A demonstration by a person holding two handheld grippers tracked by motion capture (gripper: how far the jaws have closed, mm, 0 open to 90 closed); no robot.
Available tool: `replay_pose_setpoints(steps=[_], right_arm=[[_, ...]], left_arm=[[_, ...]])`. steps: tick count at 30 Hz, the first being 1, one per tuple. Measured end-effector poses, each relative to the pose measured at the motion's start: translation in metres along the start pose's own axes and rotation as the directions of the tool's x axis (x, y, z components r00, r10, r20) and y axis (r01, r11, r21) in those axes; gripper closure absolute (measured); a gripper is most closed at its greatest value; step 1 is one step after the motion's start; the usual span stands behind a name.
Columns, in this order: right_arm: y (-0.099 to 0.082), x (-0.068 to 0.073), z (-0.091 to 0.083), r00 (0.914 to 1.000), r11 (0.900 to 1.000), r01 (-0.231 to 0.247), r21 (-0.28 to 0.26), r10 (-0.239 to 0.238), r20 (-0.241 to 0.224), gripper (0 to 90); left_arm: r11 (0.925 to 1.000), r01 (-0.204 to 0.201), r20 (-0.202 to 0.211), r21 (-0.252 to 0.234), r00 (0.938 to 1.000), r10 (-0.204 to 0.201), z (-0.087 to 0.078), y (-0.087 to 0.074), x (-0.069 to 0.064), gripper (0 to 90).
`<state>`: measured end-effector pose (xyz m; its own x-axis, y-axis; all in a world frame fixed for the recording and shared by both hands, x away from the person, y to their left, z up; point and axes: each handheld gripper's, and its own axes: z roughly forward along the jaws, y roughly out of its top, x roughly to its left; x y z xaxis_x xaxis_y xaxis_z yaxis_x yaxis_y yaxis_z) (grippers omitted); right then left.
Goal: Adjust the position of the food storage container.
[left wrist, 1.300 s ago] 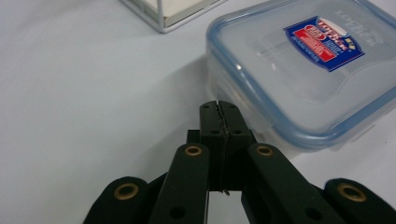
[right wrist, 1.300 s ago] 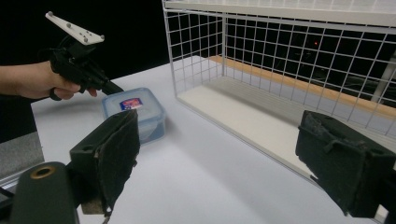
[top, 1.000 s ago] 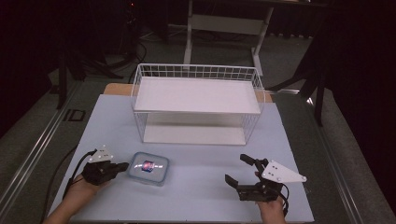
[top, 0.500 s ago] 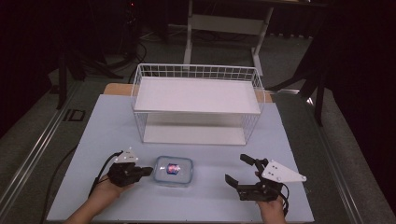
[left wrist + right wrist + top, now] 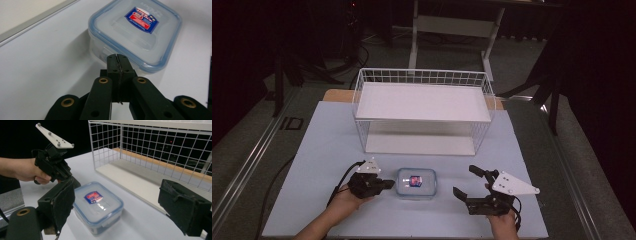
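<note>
The left gripper [image 5: 117, 58] has its 2 black jaws pressed together, tips against the near wall of a clear container [image 5: 135, 32]. Ahead of the tips, its blue-rimmed lid [image 5: 117, 25] carries 1 blue-and-red label [image 5: 141, 20].

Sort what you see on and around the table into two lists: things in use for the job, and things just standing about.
In use:
- lidded plastic container, pushed by the shut left claw
- right claw, open beside it
- white wire rack, the likely destination

Standing about:
- table frame behind
- dark stand legs on the floor
</note>
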<state>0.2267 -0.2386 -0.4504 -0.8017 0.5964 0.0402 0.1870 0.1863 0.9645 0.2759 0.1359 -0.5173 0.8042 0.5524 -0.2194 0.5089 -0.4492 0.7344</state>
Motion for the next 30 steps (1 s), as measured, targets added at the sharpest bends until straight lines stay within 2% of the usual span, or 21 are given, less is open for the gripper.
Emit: replay_pose_setpoints(steps=[10, 13, 21, 24, 26, 27, 28, 30], right_arm=[[-0.001, 0.000, 0.001, 1.0000, 1.0000, 0.005, 0.003, -0.005, 0.000, 13.7], [-0.001, 0.000, 0.002, 1.0000, 1.0000, 0.006, 0.006, -0.006, -0.002, 13.6], [-0.003, 0.001, 0.003, 1.0000, 0.9999, 0.008, 0.007, -0.008, -0.002, 13.6], [-0.003, 0.002, 0.004, 0.9999, 0.9998, 0.010, 0.017, -0.010, 0.009, 13.7], [-0.003, 0.004, 0.005, 0.9991, 0.9989, 0.028, 0.037, -0.029, 0.031, 18.4], [-0.004, 0.005, 0.005, 0.9977, 0.9981, 0.049, 0.037, -0.050, 0.046, 18.0], [-0.003, 0.007, 0.007, 0.9963, 0.9968, 0.056, 0.056, -0.060, 0.062, 17.1], [-0.003, 0.005, 0.009, 0.9979, 0.9959, 0.047, 0.078, -0.051, 0.041, 17.1]], left_arm=[[0.9998, -0.017, 0.022, 0.002, 0.9996, 0.017, 0.015, 0.010, -0.008, 90.0], [0.9995, -0.032, 0.017, 0.005, 0.9993, 0.032, 0.016, 0.011, -0.009, 90.0], [0.9997, -0.023, 0.009, -0.011, 0.9997, 0.023, 0.013, 0.015, -0.009, 89.3], [0.9991, -0.014, 0.024, -0.040, 0.9996, 0.015, 0.006, 0.016, -0.012, 75.4], [0.9975, -0.016, 0.027, -0.069, 0.9995, 0.018, 0.000, 0.017, -0.015, 58.1], [0.9952, -0.021, 0.028, -0.096, 0.9993, 0.024, -0.004, 0.018, -0.017, 50.6], [0.9919, -0.028, 0.049, -0.124, 0.9982, 0.035, -0.008, 0.018, -0.018, 40.3], [0.9841, -0.021, 0.031, -0.177, 0.9992, 0.027, -0.015, 0.020, -0.020, 25.6]])
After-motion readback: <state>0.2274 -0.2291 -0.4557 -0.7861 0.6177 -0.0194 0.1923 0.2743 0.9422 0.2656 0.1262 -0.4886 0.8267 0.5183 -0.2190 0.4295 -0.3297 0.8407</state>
